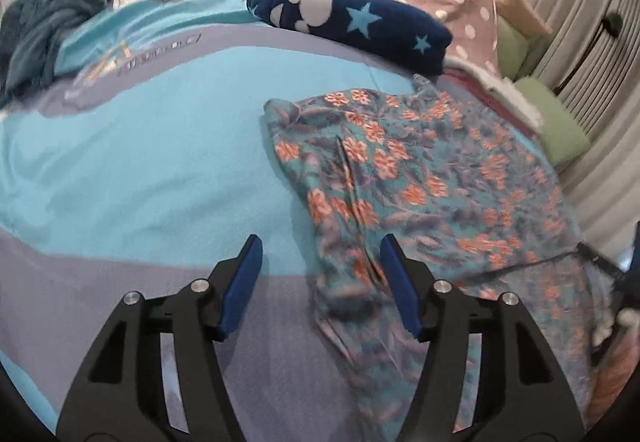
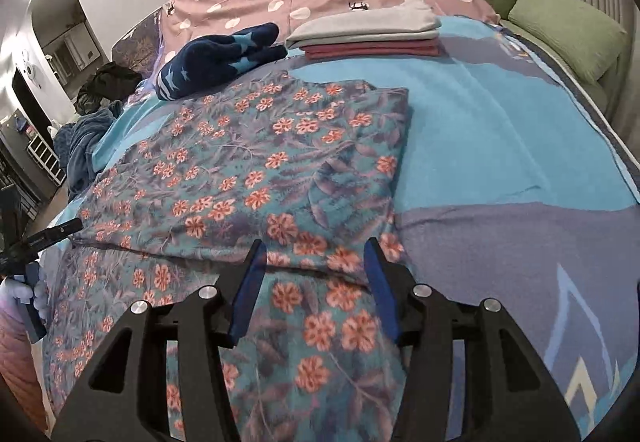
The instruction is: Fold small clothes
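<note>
Lying across the blue blanket (image 2: 500, 130), the floral garment (image 2: 260, 170) fills the middle of the right wrist view, one part folded over. The right gripper (image 2: 316, 262) hovers spread above its near edge, seemingly not gripping; the left gripper (image 1: 320, 262) stands wide at the lower centre of its view, nothing pinched.

The light is soft and even indoor light, a little cool; bright ceiling lamps glare at the upper left of the right wrist view; the fisheye lens bends the bed (image 2: 520, 114) strongly toward dark round corners; the floral cloth (image 1: 440, 182) looks slightly smeared in the left wrist view.
</note>
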The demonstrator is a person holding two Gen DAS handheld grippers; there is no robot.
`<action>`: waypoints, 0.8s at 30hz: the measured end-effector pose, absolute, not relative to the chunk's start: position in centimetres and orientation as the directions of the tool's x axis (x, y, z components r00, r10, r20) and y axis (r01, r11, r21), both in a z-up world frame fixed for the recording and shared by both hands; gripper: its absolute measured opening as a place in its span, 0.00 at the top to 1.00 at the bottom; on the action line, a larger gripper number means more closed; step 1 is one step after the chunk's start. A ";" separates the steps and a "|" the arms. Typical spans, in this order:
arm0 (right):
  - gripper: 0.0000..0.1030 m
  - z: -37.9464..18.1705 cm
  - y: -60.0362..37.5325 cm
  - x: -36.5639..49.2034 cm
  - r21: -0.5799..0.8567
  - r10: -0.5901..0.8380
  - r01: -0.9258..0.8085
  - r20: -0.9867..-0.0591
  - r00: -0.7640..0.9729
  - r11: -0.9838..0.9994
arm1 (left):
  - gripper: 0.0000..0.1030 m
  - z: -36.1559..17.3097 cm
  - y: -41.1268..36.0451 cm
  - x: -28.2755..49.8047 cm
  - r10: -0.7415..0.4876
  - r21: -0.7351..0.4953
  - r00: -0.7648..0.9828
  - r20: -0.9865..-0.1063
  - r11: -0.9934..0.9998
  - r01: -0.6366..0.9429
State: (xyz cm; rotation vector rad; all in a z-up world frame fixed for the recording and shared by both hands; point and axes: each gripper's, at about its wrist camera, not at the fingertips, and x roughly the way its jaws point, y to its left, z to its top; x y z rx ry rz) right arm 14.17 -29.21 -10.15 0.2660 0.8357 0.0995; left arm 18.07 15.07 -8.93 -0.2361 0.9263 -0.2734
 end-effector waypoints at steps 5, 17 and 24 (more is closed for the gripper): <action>0.49 -10.2 -30.8 11.7 0.312 0.198 0.050 -0.709 0.677 0.949 | 0.41 -8.9 14.0 14.5 -0.390 -0.331 0.551 -0.738 0.920 0.208; 0.49 -10.0 -34.3 16.3 0.394 0.237 0.100 -0.716 0.656 0.914 | 0.42 -7.8 16.3 19.1 -0.360 -0.373 0.584 -0.728 0.922 0.103; 0.46 -11.6 -36.7 24.8 0.487 0.322 0.107 -0.711 0.625 0.867 | 0.44 -9.9 17.2 27.8 -0.392 -0.442 0.551 -0.737 0.896 0.045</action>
